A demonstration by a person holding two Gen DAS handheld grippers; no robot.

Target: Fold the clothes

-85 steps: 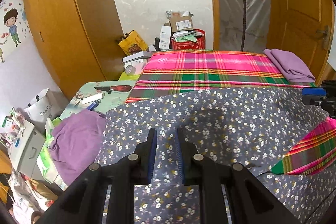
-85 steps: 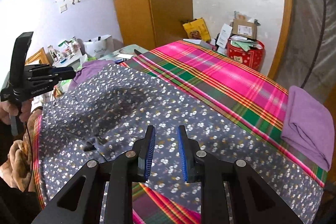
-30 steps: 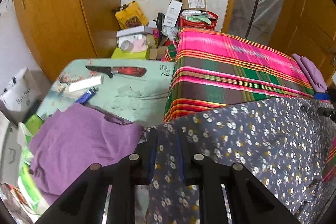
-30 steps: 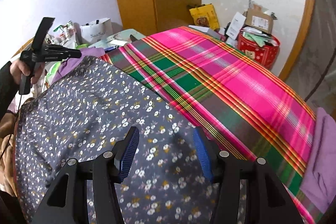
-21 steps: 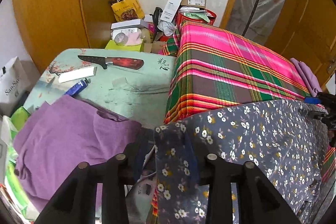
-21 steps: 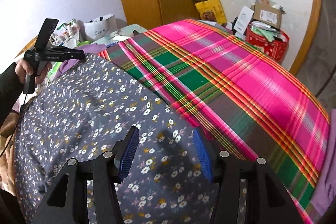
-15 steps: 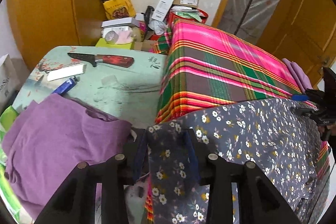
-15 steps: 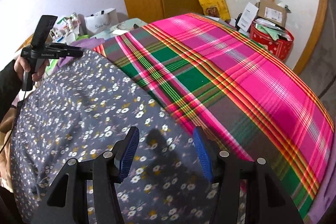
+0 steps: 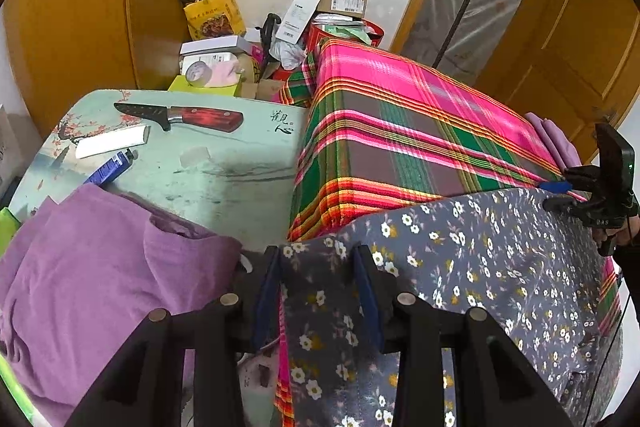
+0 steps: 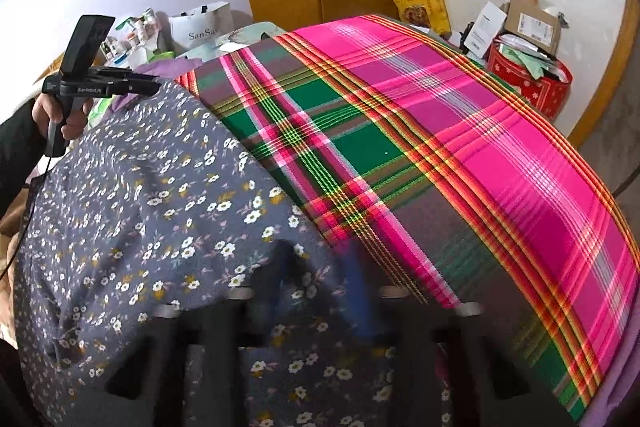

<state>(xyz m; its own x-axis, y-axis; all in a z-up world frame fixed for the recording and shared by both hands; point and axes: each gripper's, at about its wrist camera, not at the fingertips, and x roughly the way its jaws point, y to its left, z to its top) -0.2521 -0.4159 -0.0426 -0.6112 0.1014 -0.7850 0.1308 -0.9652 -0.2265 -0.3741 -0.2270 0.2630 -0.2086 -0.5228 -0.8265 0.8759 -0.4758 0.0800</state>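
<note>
A: What does the left wrist view give that the right one lacks?

B: The side table, pale green with a painted, glossy top. On it lie a knife with a dark blade and a red wooden handle, a white strip and a blue lighter. A crumpled purple towel, soft and nubby, sits at its near end. Behind are cardboard boxes and a yellow bag.

A: And the garment?

B: The floral garment, thin grey cloth dotted with small white and yellow flowers, is draped over the near part of the plaid blanket, a woven sheet of pink, green and orange stripes. A corner of it runs between the fingers of the left gripper, whose blue pads stand apart on either side of the fabric.

A: Is it pinched?

B: The pads are spread, with cloth lying loosely between them.

A: The right wrist view?

B: It shows the left gripper from outside, held by a hand at the garment's far corner, plus a wall with cartoon stickers. The right gripper is blurred, the cloth lying partly over it; I cannot tell how its fingers stand.
</note>
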